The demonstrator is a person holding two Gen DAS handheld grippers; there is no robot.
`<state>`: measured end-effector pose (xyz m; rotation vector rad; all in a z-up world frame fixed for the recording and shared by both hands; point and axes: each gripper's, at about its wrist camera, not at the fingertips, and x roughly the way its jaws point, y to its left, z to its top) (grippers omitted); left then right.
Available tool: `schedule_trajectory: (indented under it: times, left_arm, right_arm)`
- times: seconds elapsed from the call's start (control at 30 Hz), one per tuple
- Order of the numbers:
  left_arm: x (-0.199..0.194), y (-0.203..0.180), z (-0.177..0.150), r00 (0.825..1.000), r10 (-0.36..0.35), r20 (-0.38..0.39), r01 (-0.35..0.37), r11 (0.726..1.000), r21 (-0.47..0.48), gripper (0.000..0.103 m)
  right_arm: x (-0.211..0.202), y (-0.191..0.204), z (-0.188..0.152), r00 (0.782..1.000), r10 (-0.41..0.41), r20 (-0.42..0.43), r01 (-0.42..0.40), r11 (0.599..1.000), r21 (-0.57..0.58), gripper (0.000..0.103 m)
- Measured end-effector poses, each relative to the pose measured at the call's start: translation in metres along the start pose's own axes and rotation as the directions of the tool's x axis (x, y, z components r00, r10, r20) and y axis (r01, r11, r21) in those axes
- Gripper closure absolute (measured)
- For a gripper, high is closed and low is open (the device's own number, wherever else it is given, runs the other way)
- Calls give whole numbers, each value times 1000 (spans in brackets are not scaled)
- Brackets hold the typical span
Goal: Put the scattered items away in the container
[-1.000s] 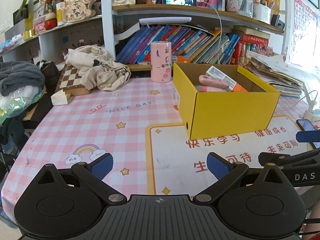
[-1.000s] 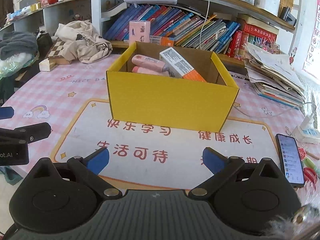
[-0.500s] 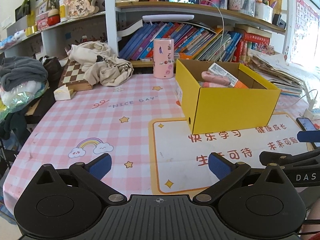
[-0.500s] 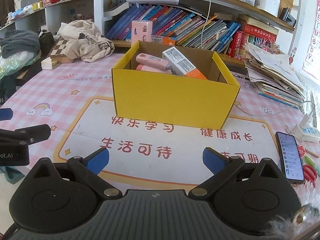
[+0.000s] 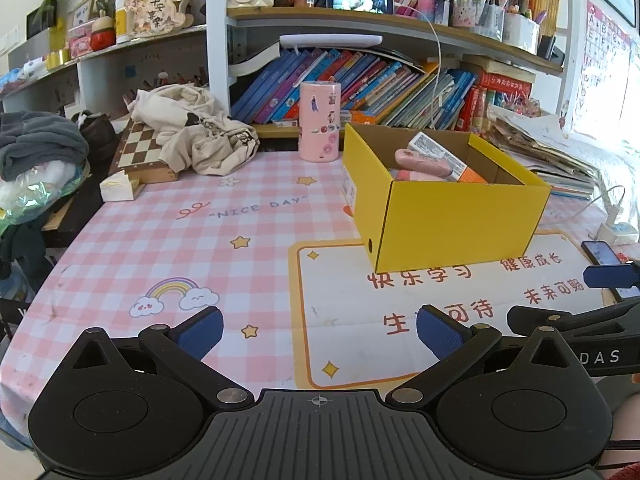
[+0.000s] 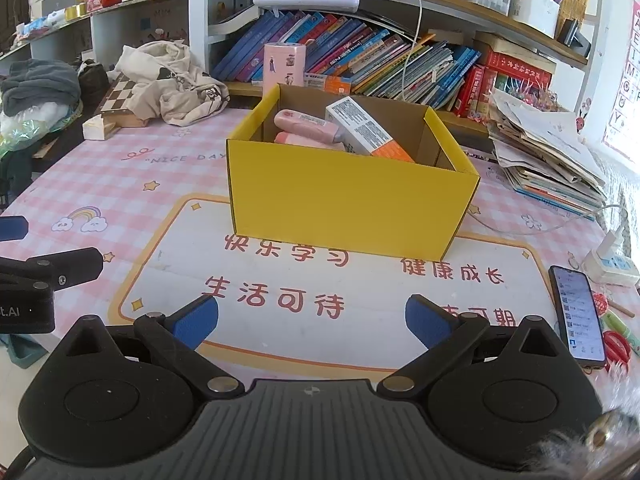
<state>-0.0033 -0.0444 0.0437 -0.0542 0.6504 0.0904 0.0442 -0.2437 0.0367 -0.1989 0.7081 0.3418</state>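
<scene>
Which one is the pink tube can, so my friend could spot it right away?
Find the yellow box on the pink checked tablecloth. Just behind its left corner, before the leaning books, stands the pink can. It is the only upright round thing there, with little stickers.

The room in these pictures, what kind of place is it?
Probably a child's study corner at home: shelves packed with books, a pink checked table cover with a rainbow and stars, and a chessboard under a heap of clothes.
</scene>
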Motion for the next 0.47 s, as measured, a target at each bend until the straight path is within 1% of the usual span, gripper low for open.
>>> schedule_trajectory:
  times: [0.2, 0.37, 0.47]
  left_arm:
    - [-1, 1, -2, 1000, 3, -6, -3, 1000, -12, 0]
    - [-3, 4, -3, 999, -41, 9, 42, 998, -47, 0]
    - [-2, 4, -3, 999, -42, 8, 43, 997, -69, 0]
  right_arm:
    - [-1, 4, 1, 1000, 0, -2, 0, 1000, -6, 2]
    - [-1, 7, 1, 1000, -2, -8, 1, 1000, -23, 2]
    - [0, 8, 1, 1000, 11, -15, -11, 999, -50, 2]
